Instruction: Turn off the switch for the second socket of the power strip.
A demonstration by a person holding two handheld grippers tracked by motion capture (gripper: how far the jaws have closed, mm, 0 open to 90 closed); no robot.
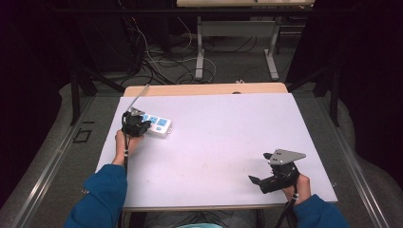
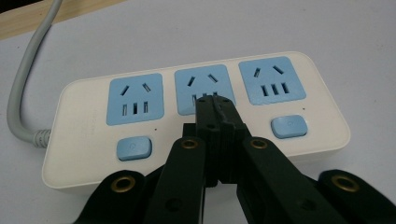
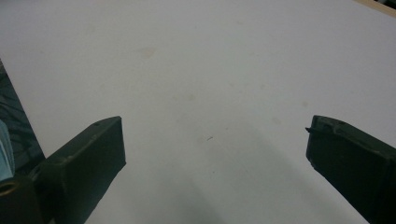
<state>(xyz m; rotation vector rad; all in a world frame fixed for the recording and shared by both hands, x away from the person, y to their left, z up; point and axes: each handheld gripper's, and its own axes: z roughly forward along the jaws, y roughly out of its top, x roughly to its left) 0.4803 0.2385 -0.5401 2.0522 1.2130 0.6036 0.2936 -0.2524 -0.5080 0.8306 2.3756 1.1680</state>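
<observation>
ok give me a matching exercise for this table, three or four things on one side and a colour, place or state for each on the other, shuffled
Things:
1. left gripper
2. right gripper
3. power strip
4. grey cable

States or places:
A. jaws wide apart over bare white tabletop
B. white body, three blue sockets
C. jaws shut, tips over the middle socket
D. runs off the strip's end toward the table's far edge

Pairs: 1-C, 2-A, 3-B, 4-D
</observation>
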